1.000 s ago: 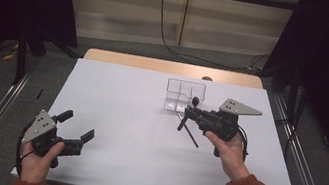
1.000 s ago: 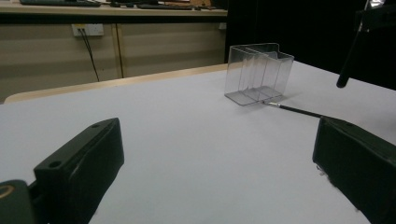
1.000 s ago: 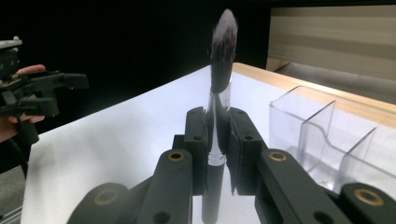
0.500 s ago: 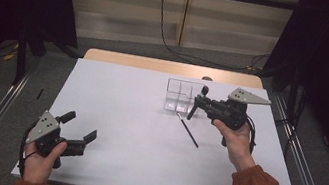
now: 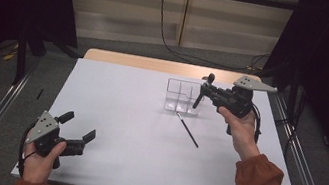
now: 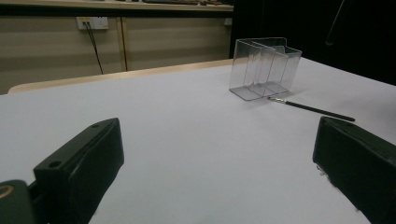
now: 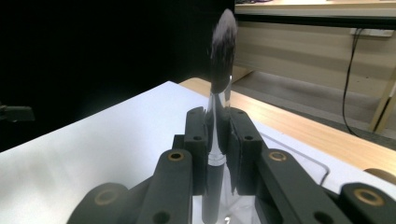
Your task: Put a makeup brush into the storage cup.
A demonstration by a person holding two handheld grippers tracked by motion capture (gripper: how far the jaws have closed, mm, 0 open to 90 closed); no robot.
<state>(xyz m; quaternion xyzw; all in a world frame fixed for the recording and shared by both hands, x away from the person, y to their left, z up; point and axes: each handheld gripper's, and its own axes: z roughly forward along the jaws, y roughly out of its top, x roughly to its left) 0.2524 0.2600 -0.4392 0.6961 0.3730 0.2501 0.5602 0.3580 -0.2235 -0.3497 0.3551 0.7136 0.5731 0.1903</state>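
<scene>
The dark-handled makeup brush with a soft dark bristle head (image 7: 219,70) stands upright between the jaws of the right gripper (image 5: 203,90), which are clenched on its shiny ferrule just below the bristles; in the high view the brush (image 5: 201,91) hangs in the air just beside the right wall of the clear plastic divided organiser box (image 5: 179,95), with its bristles above the box's rim and its handle reaching down beside that wall (whether the handle touches the wall I cannot tell). The box stands toward the far edge of the white table top (image 5: 135,133); the right gripper view looks over one clear corner of it below the jaws. Just in front of the box lies a thin black pencil-like stick with a pale metal tip (image 5: 187,129), slanting away from the box's near right corner; its tip lies near the box base in the left gripper view (image 6: 310,108). Nothing else lies beside the box. Well apart from the box, at the near left of the table, the left gripper (image 5: 76,131) is held low over the table with its jaws spread wide and nothing between them.
</scene>
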